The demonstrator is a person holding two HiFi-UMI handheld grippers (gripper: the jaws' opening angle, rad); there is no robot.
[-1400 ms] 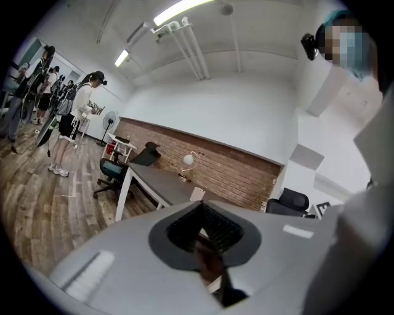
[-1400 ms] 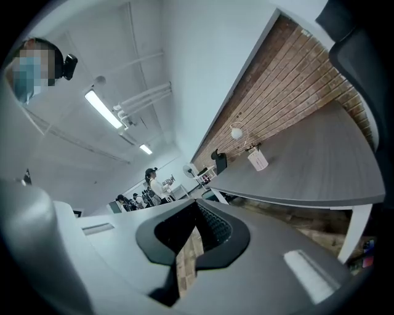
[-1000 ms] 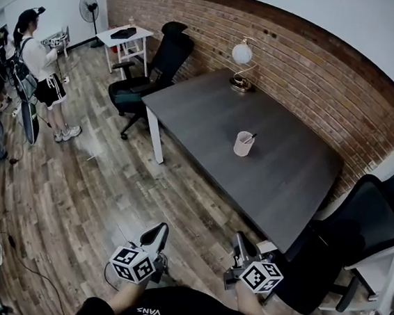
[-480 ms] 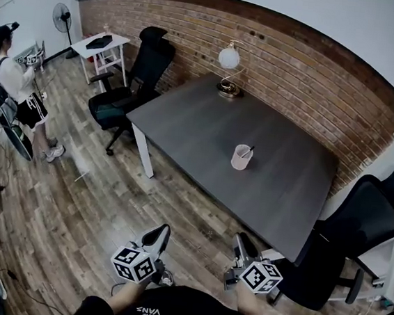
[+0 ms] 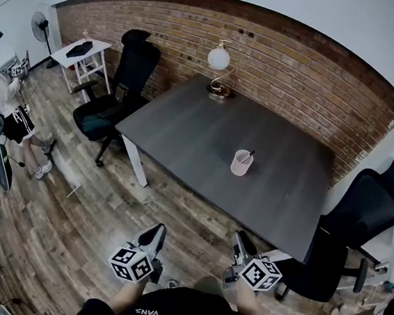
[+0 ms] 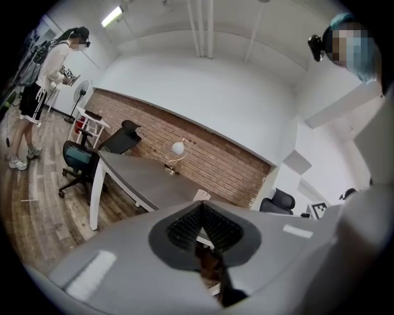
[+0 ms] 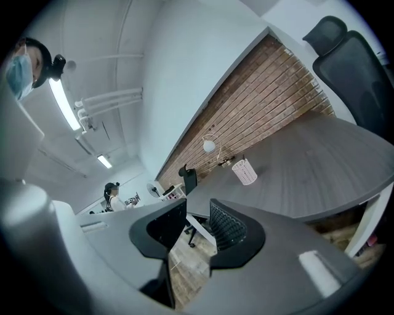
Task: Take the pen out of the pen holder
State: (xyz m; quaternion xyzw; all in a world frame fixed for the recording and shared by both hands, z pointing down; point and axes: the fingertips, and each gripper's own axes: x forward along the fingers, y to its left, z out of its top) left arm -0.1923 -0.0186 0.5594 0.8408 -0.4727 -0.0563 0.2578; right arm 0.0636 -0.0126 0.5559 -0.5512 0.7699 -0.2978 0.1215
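Observation:
A pale pink mesh pen holder (image 5: 242, 163) stands near the middle of the dark grey table (image 5: 186, 131), with a dark pen (image 5: 250, 154) leaning out of its top. Both grippers hang low at the front, over the wooden floor and well short of the table. My left gripper (image 5: 153, 237) is shut with nothing in it; in the left gripper view its pads (image 6: 184, 224) meet at the tip. My right gripper (image 5: 238, 243) is opening, and floor shows between its empty jaws (image 7: 198, 213). The right gripper view has the pen holder (image 7: 245, 171) far ahead on the table.
A globe desk lamp (image 5: 219, 58) stands at the table's far edge by the brick wall. Black office chairs sit at the left (image 5: 108, 105) and at the right (image 5: 359, 212). A person (image 5: 7, 98) stands far left near a small white table (image 5: 82, 49).
Both grippers have been carried forward towards the table, whose near edge now lies closer. The standing person has slid towards the picture's left edge.

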